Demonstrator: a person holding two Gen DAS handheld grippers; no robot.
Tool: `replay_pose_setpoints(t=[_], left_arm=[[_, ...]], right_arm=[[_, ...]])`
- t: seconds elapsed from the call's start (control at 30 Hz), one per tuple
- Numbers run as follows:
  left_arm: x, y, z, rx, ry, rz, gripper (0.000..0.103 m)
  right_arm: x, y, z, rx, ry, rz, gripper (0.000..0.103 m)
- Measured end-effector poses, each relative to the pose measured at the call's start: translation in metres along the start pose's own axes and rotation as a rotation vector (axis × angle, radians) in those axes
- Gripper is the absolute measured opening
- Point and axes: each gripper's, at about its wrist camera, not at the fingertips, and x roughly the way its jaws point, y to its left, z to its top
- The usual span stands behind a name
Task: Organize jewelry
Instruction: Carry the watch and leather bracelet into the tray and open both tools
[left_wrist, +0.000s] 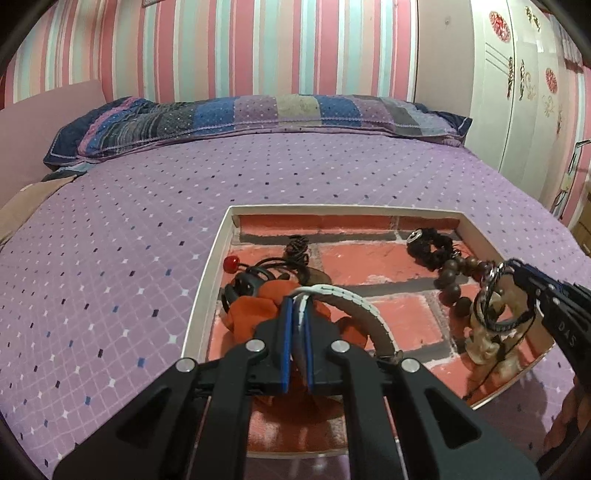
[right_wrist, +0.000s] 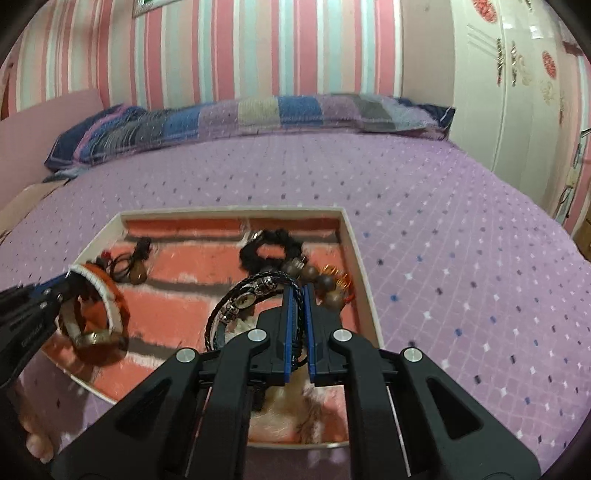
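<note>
- Left gripper (left_wrist: 298, 314) clamped on a white watch strap (left_wrist: 354, 299), held over the tray (left_wrist: 207, 280).
- Right gripper (right_wrist: 300, 295) clenched on a black braided bracelet (right_wrist: 255, 291), above the same tray.
- In the tray: one black scrunchie (left_wrist: 432, 245), one string of wooden beads (left_wrist: 456, 284), one orange cloth (left_wrist: 255, 310).

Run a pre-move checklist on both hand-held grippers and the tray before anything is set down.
1. Left hand-held gripper shut on white watch strap: ok.
2. Right hand-held gripper shut on braided bracelet: ok.
3. Both items over the tray: ok.
4. Bare tray floor under the watch: cannot tell; orange cloth lies there.
5. Wooden beads clear of right gripper: not ok, close beside it.
</note>
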Motion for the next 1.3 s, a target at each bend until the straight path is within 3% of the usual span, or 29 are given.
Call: replay_pose_setpoints(t=[0.53, 0.7, 0.83, 0.87, 0.9, 0.97, 1.03, 1.13, 1.17, 1.2, 1.3], left_arm=[[0.010, 0.003, -0.004, 0.003, 0.024, 0.021, 0.007], [0.011, 0.001, -0.005, 0.000, 0.023, 0.019, 0.008], [0.007, 0.000, -0.007, 0.003, 0.013, 0.013, 0.010], [0.005, 0.000, -0.007, 0.003, 0.006, 0.008, 0.016], [0.003, 0.000, -0.008, 0.002, -0.001, 0.006, 0.032], [-0.005, -0.001, -0.009, 0.004, -0.036, 0.015, 0.054], [-0.014, -0.004, -0.010, 0.014, -0.072, 0.023, 0.054], [-0.026, -0.004, -0.012, 0.014, -0.085, 0.019, 0.055], [-0.030, -0.004, -0.013, 0.012, -0.087, 0.016, 0.059], [-0.037, -0.003, -0.014, 0.005, -0.094, 0.019, 0.069], [-0.063, 0.000, -0.013, -0.008, -0.124, 0.029, 0.079]], right_arm=[[0.016, -0.001, -0.011, 0.005, 0.077, 0.005, 0.011], [0.011, -0.003, -0.011, 0.011, 0.055, 0.010, 0.050], [0.009, -0.004, -0.012, 0.016, 0.050, 0.011, 0.057], [0.008, -0.006, -0.012, 0.021, 0.045, 0.016, 0.061], [0.006, -0.007, -0.012, 0.026, 0.039, 0.020, 0.066], [0.001, -0.010, -0.012, 0.033, 0.017, 0.026, 0.074], [-0.005, -0.010, -0.012, 0.030, -0.002, 0.023, 0.079], [-0.015, -0.010, -0.010, 0.030, -0.040, 0.022, 0.094], [-0.019, -0.010, -0.009, 0.033, -0.049, 0.023, 0.097], [-0.023, -0.011, -0.007, 0.036, -0.056, 0.024, 0.098], [-0.043, -0.014, -0.008, 0.054, -0.081, 0.047, 0.099]])
